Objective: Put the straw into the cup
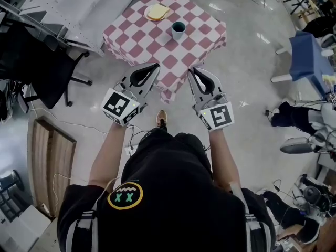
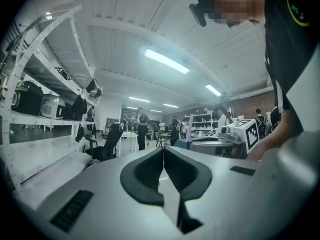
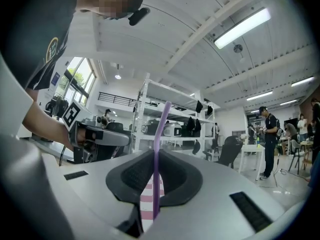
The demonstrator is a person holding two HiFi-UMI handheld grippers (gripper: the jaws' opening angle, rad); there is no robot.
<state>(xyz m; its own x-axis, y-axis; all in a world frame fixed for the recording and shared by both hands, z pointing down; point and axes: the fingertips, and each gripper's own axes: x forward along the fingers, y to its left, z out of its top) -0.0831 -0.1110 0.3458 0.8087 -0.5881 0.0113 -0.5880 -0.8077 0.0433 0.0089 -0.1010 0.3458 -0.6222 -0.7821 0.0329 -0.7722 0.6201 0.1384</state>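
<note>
A dark teal cup [image 1: 178, 30] stands upright on a small table with a red-and-white checked cloth [image 1: 157, 43], ahead of both grippers. My right gripper [image 1: 192, 70] is shut on a purple straw [image 3: 159, 134], which stands upright between its jaws in the right gripper view [image 3: 156, 151]. The straw is not discernible in the head view. My left gripper [image 1: 156, 66] is shut with nothing in it, its tips meeting in the left gripper view [image 2: 163, 149]. Both grippers hang level over the floor, just short of the table's near corner.
A plate with something yellow [image 1: 157, 12] sits at the table's far side. A black office chair [image 1: 42, 72] stands at the left, a blue seat [image 1: 310, 56] at the right, a wooden pallet [image 1: 50, 161] at lower left. Cables lie on the floor.
</note>
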